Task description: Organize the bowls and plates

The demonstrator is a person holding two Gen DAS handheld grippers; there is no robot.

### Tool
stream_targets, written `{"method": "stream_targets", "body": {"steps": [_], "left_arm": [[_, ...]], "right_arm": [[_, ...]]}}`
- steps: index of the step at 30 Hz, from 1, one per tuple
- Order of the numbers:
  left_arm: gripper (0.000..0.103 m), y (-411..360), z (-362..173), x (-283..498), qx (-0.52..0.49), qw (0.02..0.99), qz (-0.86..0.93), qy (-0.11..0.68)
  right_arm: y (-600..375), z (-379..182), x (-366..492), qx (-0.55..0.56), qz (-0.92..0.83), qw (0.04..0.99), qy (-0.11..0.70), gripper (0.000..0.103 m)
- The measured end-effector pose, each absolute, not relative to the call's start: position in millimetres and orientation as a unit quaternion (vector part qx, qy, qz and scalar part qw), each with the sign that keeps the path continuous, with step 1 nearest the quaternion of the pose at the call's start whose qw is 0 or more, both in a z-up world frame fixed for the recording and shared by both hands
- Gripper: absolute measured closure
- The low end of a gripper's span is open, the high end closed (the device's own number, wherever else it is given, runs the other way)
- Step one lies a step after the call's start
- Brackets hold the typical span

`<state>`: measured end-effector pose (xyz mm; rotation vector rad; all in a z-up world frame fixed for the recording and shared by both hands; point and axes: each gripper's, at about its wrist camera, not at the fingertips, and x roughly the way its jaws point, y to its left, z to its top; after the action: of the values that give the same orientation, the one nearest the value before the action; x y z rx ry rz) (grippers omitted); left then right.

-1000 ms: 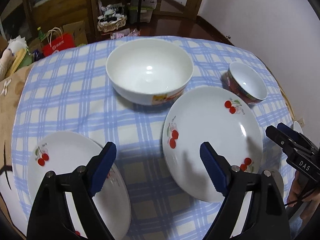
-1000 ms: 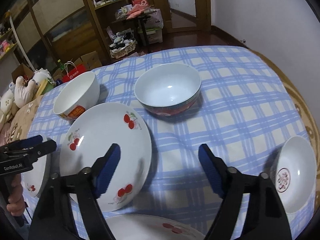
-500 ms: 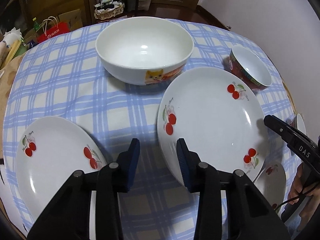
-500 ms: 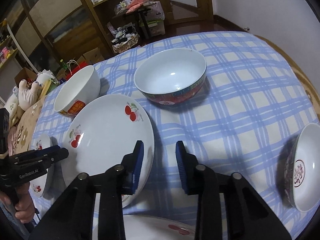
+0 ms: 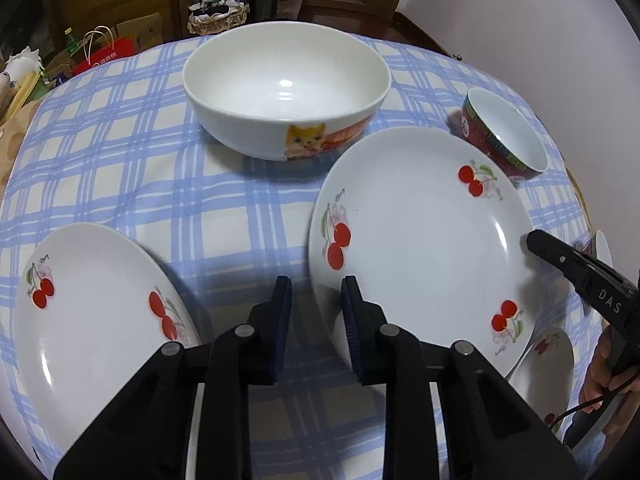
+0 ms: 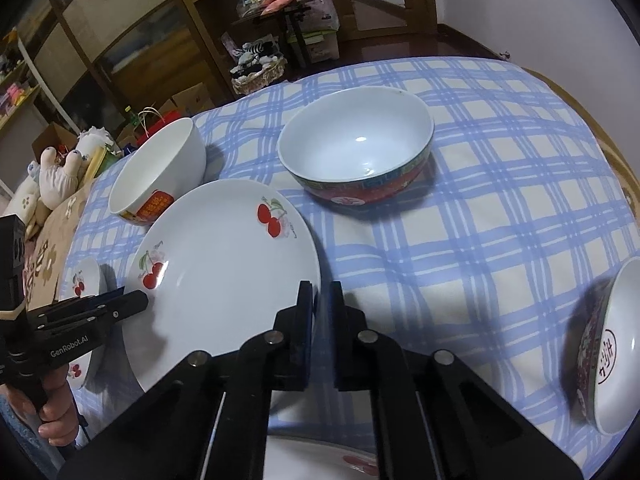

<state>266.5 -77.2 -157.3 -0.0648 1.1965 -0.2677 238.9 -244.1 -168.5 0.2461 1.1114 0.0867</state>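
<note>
A large white plate with cherries point(image 5: 420, 248) point(image 6: 224, 272) lies flat on the blue checked tablecloth point(image 5: 160, 184). My left gripper point(image 5: 316, 308) point(image 6: 140, 304) is at its left rim. The jaws are closing with the rim between them, and a strip of cloth still shows beside the left pad. My right gripper point(image 6: 320, 312) point(image 5: 532, 240) is shut on the opposite rim. A second cherry plate point(image 5: 88, 320) lies to the left. A white bowl with a cat picture point(image 5: 286, 92) point(image 6: 156, 172) and a red-patterned bowl point(image 5: 504, 136) point(image 6: 356, 152) stand behind.
A small cherry dish point(image 5: 544, 364) point(image 6: 86, 280) sits near the large plate. Another red-patterned bowl point(image 6: 612, 352) is at the table's right edge, and a cherry plate point(image 6: 352, 460) lies under the right gripper. A hand point(image 6: 56, 416) holds the left gripper. Shelves and boxes stand beyond the table.
Both grippers' jaws have gone from wide open to narrow. The left gripper has sunk toward the table, and the large plate's rims now lie between the jaws.
</note>
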Motion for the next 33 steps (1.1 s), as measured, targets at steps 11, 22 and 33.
{"method": "stream_targets", "body": {"steps": [11, 22, 33], "left_arm": [[0.081, -92, -162, 263, -0.024, 0.816, -0.143, 0.560], [0.090, -79, -156, 265, -0.042, 0.824, -0.135, 0.548], [0.090, -69, -153, 270, -0.066, 0.813, -0.144, 0.560]], "right_arm": [[-241, -173, 240, 0.116, 0.029, 0.841, 0.528, 0.098], [-234, -175, 241, 0.087, 0.022, 0.849, 0.520, 0.096], [-242, -173, 240, 0.119, 0.031, 0.840, 0.528, 0.097]]}}
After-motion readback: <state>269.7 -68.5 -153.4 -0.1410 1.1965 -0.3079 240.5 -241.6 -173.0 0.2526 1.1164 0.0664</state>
